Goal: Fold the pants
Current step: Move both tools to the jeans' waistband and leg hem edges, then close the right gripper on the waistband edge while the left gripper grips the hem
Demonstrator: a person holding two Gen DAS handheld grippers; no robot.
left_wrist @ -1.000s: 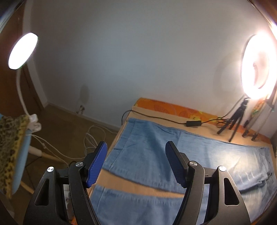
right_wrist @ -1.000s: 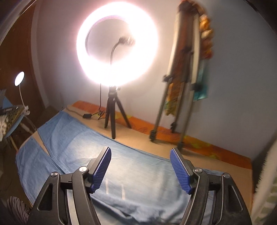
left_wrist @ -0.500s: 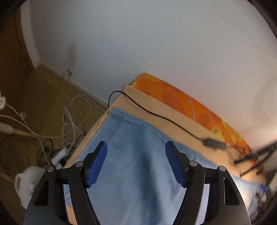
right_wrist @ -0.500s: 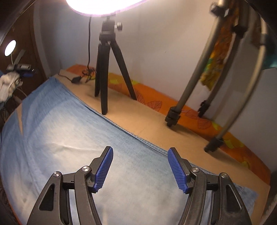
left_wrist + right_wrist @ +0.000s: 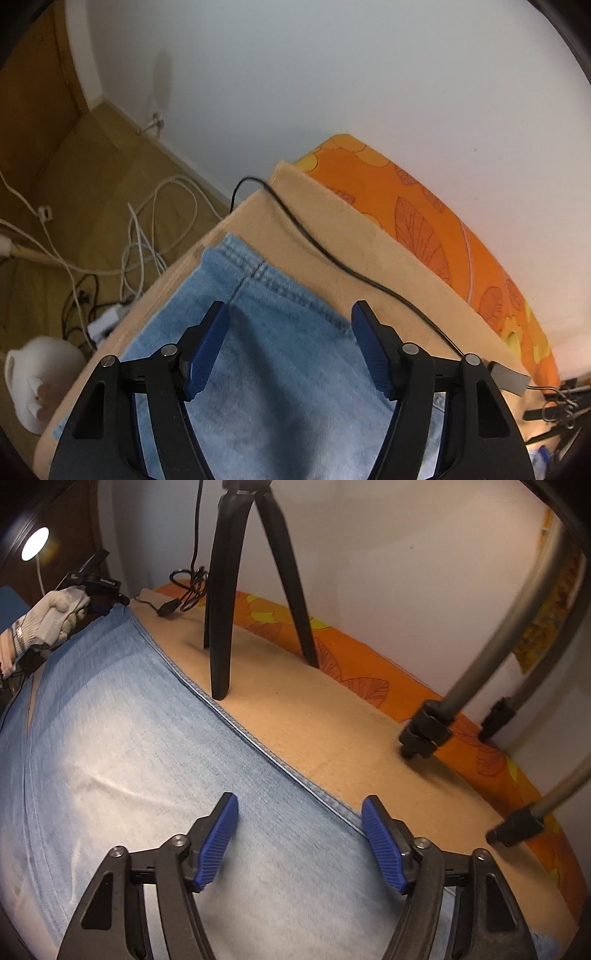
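Note:
Light blue denim pants (image 5: 122,760) lie flat on a tan board (image 5: 332,716). In the left wrist view I see one leg's hem end (image 5: 258,310) near the board's left corner. My left gripper (image 5: 290,328) is open and empty, low over that hem end. My right gripper (image 5: 299,819) is open and empty, low over the pants' far side seam (image 5: 258,746). In the right wrist view the left gripper (image 5: 98,587) shows far off, held by a gloved hand (image 5: 48,613).
A black tripod (image 5: 225,590) stands on the board just past the seam. Grey stand legs (image 5: 458,686) stand at right. A black cable (image 5: 332,258) runs along the board. An orange patterned cloth (image 5: 424,206) lines the wall. White cables (image 5: 140,236) lie on the floor.
Both grippers have dropped toward the pants and moved forward. The left now sits over the hem end, the right over the far seam. Both stayed open.

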